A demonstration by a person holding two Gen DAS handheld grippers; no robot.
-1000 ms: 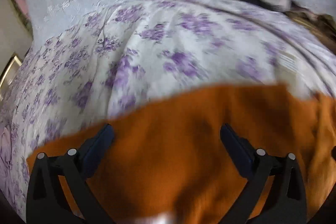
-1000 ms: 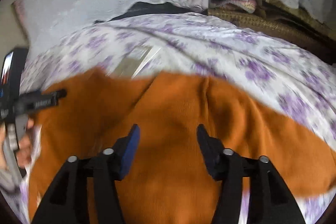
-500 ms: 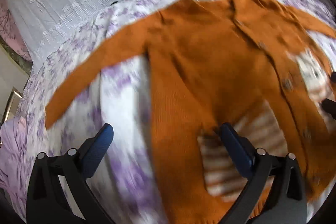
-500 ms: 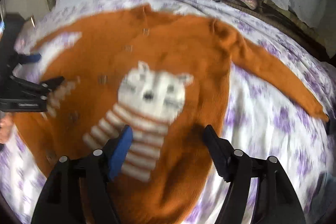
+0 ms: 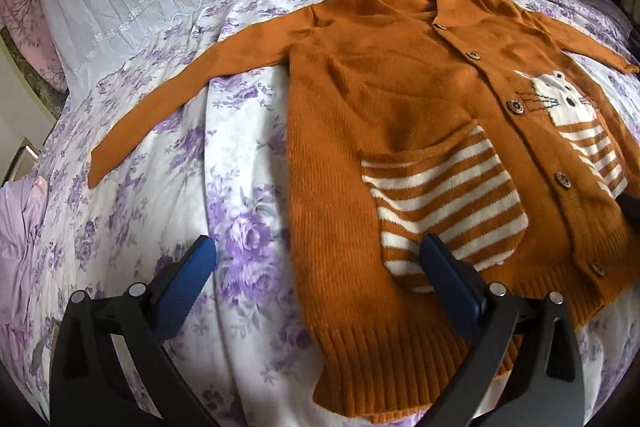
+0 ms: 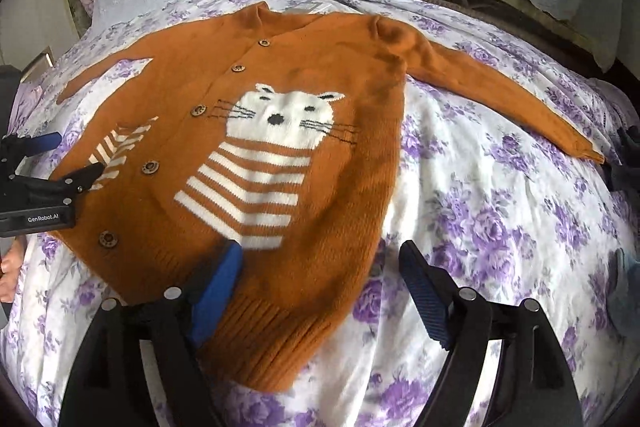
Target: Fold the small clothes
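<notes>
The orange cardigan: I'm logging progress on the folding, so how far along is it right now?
Done: the orange cardigan lies spread face up on the floral bedsheet, buttoned, both sleeves stretched out to the sides. In hand: nothing; the left hand-held gripper and the right hand-held gripper are both open near the hem. Left: every fold, since no sleeve or side is turned in yet.

My left wrist camera looks forward and down from near the orange cardigan [image 5: 360, 131]'s hem, over its left half and sleeve. My right wrist camera sits close above the hem's other end, facing the white cat motif [image 6: 288, 119]. Both share the button placket, striped pocket and floral bedsheet [image 5: 168, 187].
</notes>
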